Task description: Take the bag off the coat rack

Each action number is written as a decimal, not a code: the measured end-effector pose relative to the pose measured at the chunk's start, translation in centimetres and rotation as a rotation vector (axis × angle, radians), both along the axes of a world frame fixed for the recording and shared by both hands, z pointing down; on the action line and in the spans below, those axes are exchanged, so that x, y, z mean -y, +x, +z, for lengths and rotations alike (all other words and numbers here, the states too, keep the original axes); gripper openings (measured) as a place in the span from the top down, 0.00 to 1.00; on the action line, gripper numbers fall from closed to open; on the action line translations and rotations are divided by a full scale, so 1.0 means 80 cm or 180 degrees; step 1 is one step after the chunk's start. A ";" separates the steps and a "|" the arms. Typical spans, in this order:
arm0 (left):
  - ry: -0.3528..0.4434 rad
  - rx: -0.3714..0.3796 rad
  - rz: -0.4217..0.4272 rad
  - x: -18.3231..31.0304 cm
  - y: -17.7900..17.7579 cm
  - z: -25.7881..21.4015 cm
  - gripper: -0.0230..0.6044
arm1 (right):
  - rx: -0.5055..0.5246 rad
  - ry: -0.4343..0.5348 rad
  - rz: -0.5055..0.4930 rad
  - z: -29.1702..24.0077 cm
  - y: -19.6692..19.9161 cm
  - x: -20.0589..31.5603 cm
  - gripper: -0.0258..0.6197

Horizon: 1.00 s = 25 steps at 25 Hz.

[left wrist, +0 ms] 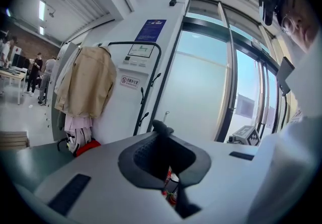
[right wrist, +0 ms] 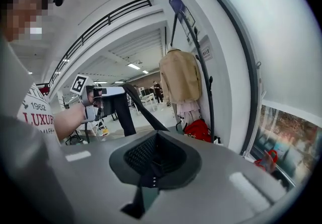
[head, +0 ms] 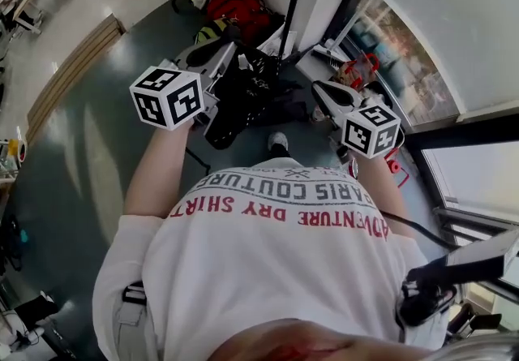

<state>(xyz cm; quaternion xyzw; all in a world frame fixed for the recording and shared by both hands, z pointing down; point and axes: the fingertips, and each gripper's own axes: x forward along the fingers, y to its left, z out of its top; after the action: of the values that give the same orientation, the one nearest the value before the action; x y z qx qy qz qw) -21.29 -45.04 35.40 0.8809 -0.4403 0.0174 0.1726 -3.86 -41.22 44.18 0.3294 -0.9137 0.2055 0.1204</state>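
Note:
In the head view a black bag (head: 243,100) hangs low in front of me between both grippers, off the coat rack's black pole (head: 292,2). My left gripper (head: 223,51) is shut on the bag's black strap (left wrist: 161,128), whose end pokes out above the jaws. My right gripper (head: 323,92) is shut on the same strap (right wrist: 143,112), which runs up from its jaws to the left gripper (right wrist: 93,97). The coat rack (left wrist: 151,82) stands by the white wall with a beige jacket (left wrist: 88,82) hanging on it.
A red bag (head: 239,6) lies on the floor at the rack's foot. Glass doors (left wrist: 221,77) run along my right, with a small red thing (head: 357,71) behind the glass. Tables and people (left wrist: 35,69) are far off on the left.

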 end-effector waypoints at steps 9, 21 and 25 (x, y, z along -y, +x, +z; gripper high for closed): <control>0.0059 0.0030 0.0177 -0.160 0.024 -0.012 0.95 | -0.0087 0.0245 -0.0090 -0.042 -0.004 -0.146 0.96; 0.0079 0.0130 0.0036 -0.445 0.110 0.031 0.95 | 0.0152 0.0356 -0.0144 -0.024 0.084 -0.389 0.96; 0.0161 -0.0013 -0.0178 -0.549 0.124 0.019 0.95 | 0.0182 0.0422 -0.0142 -0.026 0.128 -0.496 0.96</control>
<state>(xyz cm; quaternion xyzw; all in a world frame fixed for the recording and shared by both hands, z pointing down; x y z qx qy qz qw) -11.34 -1.14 36.94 0.8723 -0.4648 -0.0004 0.1517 6.35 -1.56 42.11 0.3101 -0.9355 0.1511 0.0766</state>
